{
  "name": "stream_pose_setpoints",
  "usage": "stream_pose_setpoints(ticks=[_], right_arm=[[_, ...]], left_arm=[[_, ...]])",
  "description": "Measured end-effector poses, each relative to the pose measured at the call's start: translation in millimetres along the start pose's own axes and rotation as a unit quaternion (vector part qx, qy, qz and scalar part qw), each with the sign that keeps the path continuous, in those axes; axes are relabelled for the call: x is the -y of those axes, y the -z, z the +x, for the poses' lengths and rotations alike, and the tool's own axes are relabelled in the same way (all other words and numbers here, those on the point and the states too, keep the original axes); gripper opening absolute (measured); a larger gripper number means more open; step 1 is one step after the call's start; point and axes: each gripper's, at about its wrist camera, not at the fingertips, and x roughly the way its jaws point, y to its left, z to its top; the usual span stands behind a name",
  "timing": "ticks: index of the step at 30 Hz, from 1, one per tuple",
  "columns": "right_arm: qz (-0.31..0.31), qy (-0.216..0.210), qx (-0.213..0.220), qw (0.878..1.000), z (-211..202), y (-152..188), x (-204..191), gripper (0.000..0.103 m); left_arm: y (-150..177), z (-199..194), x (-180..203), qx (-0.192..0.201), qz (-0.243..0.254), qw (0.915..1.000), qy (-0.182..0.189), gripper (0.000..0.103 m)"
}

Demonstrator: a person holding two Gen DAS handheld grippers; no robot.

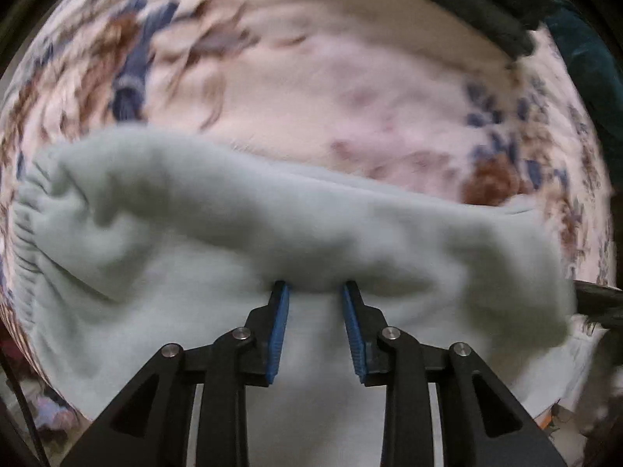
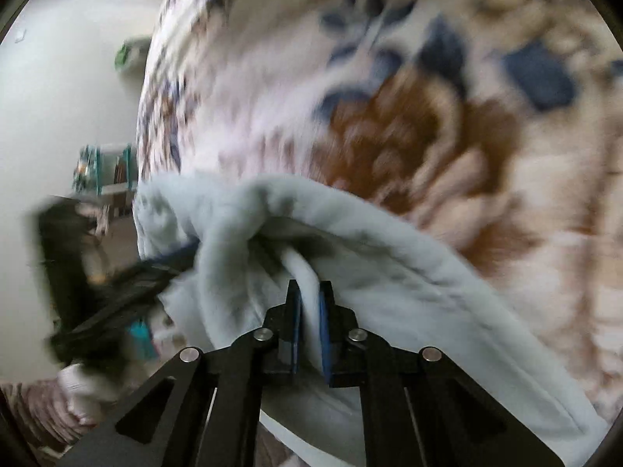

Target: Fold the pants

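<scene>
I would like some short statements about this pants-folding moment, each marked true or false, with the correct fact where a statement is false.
1. The pants are pale mint green. True.
2. The right gripper is closed on a fold of the pants. True: the fabric is pinched between its blue pads.
3. The pants lie on a bare wooden table. False: they lie on a floral blanket with brown and blue flowers.
4. The left gripper is shut tight with its pads touching. False: a clear gap shows between its pads, with the pants fabric at its tips.
5. A ribbed elastic band of the pants shows at the left edge of the left wrist view. True.
</scene>
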Motion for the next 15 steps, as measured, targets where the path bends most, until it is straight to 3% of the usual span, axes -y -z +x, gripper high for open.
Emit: stream_pose_setpoints(ticks=[4,6,7,9,10,12,13,14,15], right_arm=[[0.055,-0.008,0.040,0.998,-24,-4,17,0.003],[0.123,-0.005,0.072,0.990,-37,-11,52,0.000],[0.149,-0.022,0.083,0.985,-44,-14,67,0.000],[0.198,-0.096,0.093,0.971,-54,-20,95,0.001],[0.192,-0.138,0.088,0.968,-57,-25,97,0.001],[0.160,-0.176,0.051,0.970,-54,-33,87,0.023],[0.140,-0.177,0.032,0.974,-49,-38,78,0.062],[0.117,-0.165,0.014,0.979,-42,-41,67,0.086],[0.089,-0.159,-0.006,0.983,-30,-46,54,0.086]], left_arm=[[-1,5,5,-0.002,0.013,0.9999,-0.010,0.026],[-2,7,2,-0.005,0.000,1.0000,-0.003,0.026],[-3,6,0,-0.006,-0.006,1.0000,0.002,0.026],[-3,5,-1,-0.008,-0.009,0.9999,0.009,0.026],[-3,5,-1,-0.008,-0.009,0.9999,0.010,0.026],[-3,3,-4,-0.008,-0.010,0.9998,0.013,0.026],[-3,1,-7,-0.008,-0.008,0.9999,0.012,0.026],[-3,0,-6,-0.007,-0.007,0.9999,0.011,0.026],[-4,-2,-9,-0.006,-0.006,0.9999,0.011,0.026]])
